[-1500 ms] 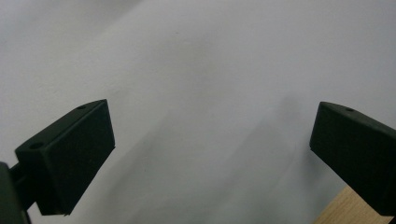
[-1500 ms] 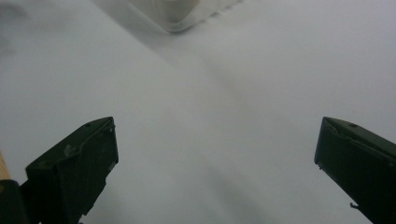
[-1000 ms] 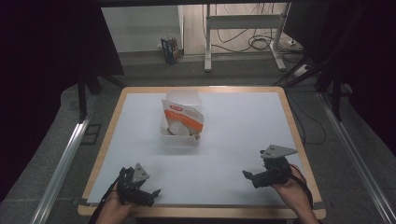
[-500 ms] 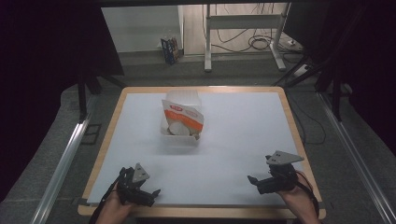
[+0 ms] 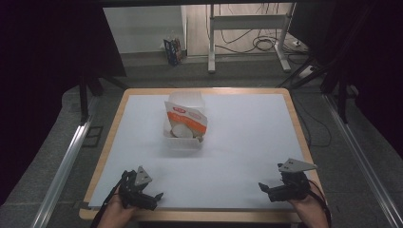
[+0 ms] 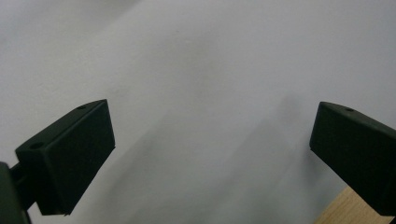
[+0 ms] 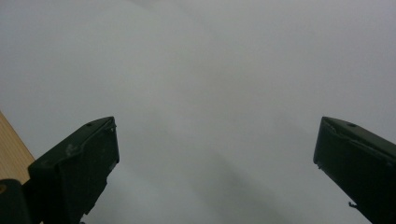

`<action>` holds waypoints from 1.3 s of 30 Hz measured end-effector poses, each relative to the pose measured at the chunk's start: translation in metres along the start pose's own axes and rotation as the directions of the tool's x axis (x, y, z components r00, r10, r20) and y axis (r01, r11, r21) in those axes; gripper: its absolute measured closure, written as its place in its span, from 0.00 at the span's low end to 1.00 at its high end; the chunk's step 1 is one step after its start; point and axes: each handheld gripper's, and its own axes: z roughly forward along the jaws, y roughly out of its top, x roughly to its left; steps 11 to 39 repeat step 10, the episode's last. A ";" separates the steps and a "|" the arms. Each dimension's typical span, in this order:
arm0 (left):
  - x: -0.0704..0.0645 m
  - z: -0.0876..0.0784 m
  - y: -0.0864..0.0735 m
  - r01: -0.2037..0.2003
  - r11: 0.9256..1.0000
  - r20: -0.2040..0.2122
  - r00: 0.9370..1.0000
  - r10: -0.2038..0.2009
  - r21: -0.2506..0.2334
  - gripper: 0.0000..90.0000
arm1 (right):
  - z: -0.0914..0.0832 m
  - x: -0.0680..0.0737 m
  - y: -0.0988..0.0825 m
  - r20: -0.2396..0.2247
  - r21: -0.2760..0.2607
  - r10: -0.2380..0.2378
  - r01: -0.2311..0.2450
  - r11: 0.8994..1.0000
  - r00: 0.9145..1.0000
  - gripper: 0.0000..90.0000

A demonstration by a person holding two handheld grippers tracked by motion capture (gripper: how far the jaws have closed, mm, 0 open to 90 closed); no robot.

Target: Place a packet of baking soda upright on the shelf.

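A clear plastic box stands mid-table, toward the back, with an orange-and-white packet leaning in it. My left gripper rests at the front left corner of the white table top, open, nothing between its jaws. In the left gripper view its jaws stand wide apart over bare white surface. My right gripper sits at the front right corner, also open and empty. The right gripper view has its two jaws spread over plain white surface. Both grippers are well apart from the box.
A wooden rim frames the table. Metal rails run along both sides at floor level. Behind the table stand desk legs with cables on the floor, and a small box of items.
My right gripper has drawn back toward the front edge and slightly right. The left gripper has stayed put. The box and packet have not moved.
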 end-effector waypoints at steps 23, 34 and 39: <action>0.000 0.000 0.000 0.000 1.000 0.002 1.000 0.000 0.003 0.00 | 0.003 -0.003 -0.004 0.006 0.028 -0.009 0.008 1.000 1.000 0.00; 0.000 0.000 0.000 0.000 1.000 0.002 1.000 0.000 0.003 0.00 | 0.003 -0.003 -0.004 0.006 0.028 -0.009 0.008 1.000 1.000 0.00; 0.000 0.000 0.000 0.000 1.000 0.002 1.000 0.000 0.003 0.00 | 0.003 -0.003 -0.004 0.006 0.028 -0.009 0.008 1.000 1.000 0.00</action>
